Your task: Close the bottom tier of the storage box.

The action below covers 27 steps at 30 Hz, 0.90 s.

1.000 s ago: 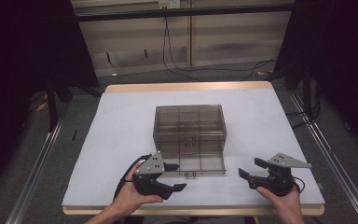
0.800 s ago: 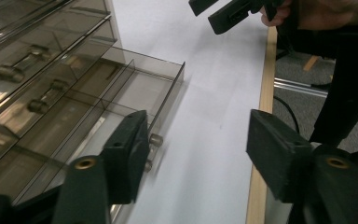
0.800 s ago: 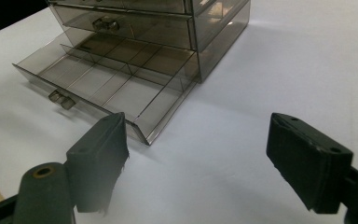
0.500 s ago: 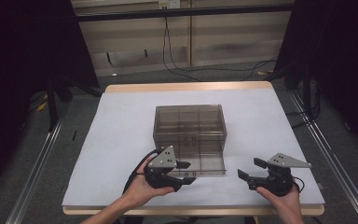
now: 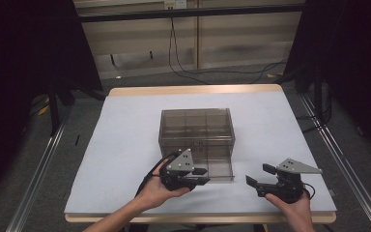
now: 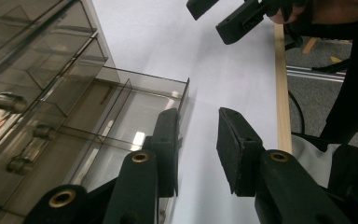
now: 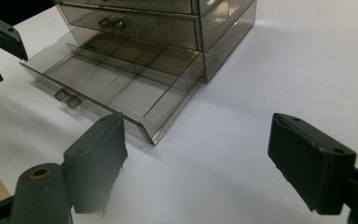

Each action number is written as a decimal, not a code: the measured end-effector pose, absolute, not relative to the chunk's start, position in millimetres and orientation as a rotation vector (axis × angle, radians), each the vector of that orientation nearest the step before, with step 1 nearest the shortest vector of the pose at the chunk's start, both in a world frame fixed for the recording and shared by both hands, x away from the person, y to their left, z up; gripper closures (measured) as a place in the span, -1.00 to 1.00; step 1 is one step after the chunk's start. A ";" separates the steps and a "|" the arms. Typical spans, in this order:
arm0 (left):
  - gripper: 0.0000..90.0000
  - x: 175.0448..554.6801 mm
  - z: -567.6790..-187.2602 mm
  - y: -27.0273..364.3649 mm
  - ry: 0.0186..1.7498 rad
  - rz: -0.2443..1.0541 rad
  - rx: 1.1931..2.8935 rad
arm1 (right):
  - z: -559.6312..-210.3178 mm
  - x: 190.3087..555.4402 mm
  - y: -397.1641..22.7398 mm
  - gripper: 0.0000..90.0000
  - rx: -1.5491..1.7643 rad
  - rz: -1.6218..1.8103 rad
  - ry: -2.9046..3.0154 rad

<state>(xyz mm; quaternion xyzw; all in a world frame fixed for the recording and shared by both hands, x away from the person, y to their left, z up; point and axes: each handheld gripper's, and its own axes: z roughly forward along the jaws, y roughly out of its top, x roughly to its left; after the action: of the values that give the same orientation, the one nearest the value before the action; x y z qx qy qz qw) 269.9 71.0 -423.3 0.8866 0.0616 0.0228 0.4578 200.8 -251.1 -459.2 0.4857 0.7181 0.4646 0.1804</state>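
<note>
A smoky clear drawer cabinet (image 5: 196, 126) stands mid-table, its bottom drawer (image 5: 220, 169) pulled out toward me. The drawer (image 7: 121, 74) is divided into compartments that look bare, and a small handle (image 7: 67, 98) sits on its front wall. My left gripper (image 5: 204, 176) lies at the left end of that front wall. Its jaws have just been closing. The drawer's front wall (image 6: 184, 100) runs between them close to one finger (image 6: 168, 144), with a gap to the other, so the left gripper (image 6: 198, 147) is open. My right gripper (image 5: 256, 175) (image 7: 196, 163) rests open to the drawer's right, holding nothing.
A white mat (image 5: 125, 145) covers the table, bordered by a wooden edge (image 5: 198, 218) near me. The upper drawers (image 6: 9, 100) are closed. Cables lie on the floor (image 5: 212, 72) beyond the table. Dark curtains flank both sides.
My left gripper has moved right to the drawer's front wall and its jaws have narrowed. The right gripper has stayed put.
</note>
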 end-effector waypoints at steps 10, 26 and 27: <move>0.91 267.9 -435.0 69.6 0.124 0.038 2.216 | -459.4 201.1 -250.4 -0.58 1.362 1.310 2.042; 1.00 264.0 -448.3 74.6 0.111 0.057 2.307 | -459.8 201.3 -248.6 -0.58 1.358 1.308 2.066; 1.00 264.4 -449.4 74.7 0.133 0.058 2.314 | -459.8 201.3 -248.6 -0.58 1.358 1.308 2.066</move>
<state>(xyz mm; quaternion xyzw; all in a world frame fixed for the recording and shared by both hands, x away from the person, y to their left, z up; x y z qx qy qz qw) 264.4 74.7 -449.4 0.9148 0.0524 0.0229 0.3998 201.3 -248.6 -459.8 0.4782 0.7278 0.4607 0.1714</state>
